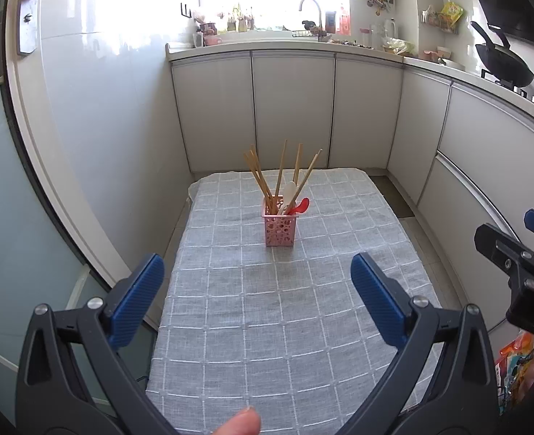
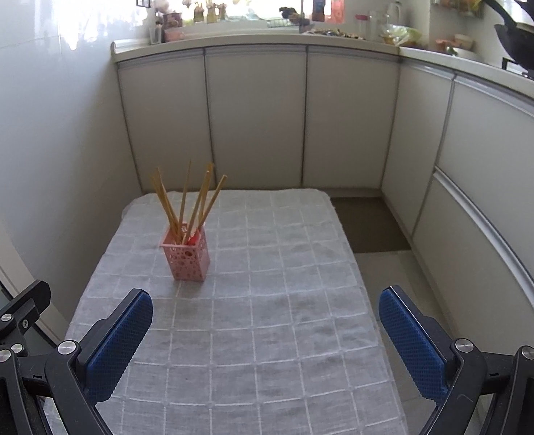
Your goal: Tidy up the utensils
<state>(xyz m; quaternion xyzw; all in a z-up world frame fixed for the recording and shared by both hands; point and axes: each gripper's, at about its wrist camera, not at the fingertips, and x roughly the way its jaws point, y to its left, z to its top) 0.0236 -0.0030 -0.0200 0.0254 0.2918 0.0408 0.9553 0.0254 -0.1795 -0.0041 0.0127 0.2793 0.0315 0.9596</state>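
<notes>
A pink perforated utensil holder (image 1: pixel 279 230) stands upright on the grey checked tablecloth (image 1: pixel 267 319). It holds several wooden chopsticks (image 1: pixel 263 181), a white spoon (image 1: pixel 289 194) and a red spoon (image 1: pixel 300 206). In the right wrist view the holder (image 2: pixel 189 259) sits left of centre with its chopsticks (image 2: pixel 185 199). My left gripper (image 1: pixel 257 272) is open and empty, well short of the holder. My right gripper (image 2: pixel 265 311) is open and empty, to the right of and nearer than the holder. Part of the right gripper (image 1: pixel 520 253) shows at the right edge of the left wrist view.
White kitchen cabinets (image 1: pixel 292 108) wrap around the far and right sides. A counter with a sink tap (image 1: pixel 312 7) and a black wok (image 1: pixel 506 61) lies beyond. A glossy wall (image 1: pixel 103 108) runs along the left. A dark floor mat (image 2: pixel 368 221) lies past the table's right corner.
</notes>
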